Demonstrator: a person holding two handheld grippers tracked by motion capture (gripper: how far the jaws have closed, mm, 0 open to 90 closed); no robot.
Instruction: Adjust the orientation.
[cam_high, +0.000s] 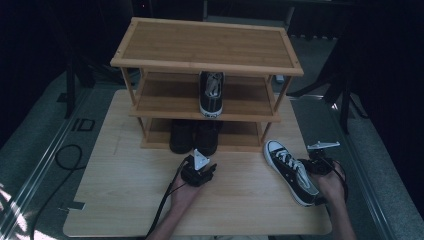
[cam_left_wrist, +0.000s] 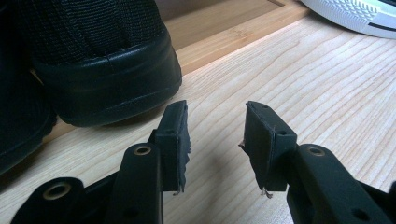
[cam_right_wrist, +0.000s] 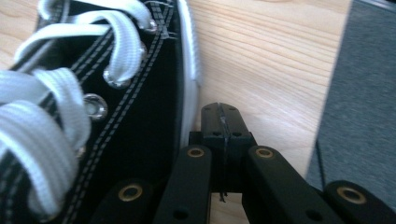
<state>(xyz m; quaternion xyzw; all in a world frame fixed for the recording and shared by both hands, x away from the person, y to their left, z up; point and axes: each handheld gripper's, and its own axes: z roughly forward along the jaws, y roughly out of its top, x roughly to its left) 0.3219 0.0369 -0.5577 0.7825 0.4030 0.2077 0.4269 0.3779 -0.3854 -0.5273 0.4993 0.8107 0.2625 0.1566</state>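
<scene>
roughly halfway: one sneaker shelved, its mate not yet on the rack

so far i count one black-and-white sneaker on the middle shelf (cam_high: 211, 95) of the wooden shoe rack (cam_high: 207, 42), toe toward me, and a pair of black shoes (cam_high: 194, 137) on the bottom shelf. the other sneaker (cam_high: 292, 171) lies on the worktop (cam_high: 125, 200) at the right, sole down, toe aimed at the rack. my right tool (cam_right_wrist: 222, 121) sits just beside its white rubber edge with the jaws pressed together on nothing, so i judge the shoe is not gripped. my left tool (cam_left_wrist: 215, 135) rests low near the middle of the worktop, jaws standing apart and empty, just short of the black shoes' heels. what i reckon is left: take hold of the loose sneaker and set it next to its mate on the middle shelf.
</scene>
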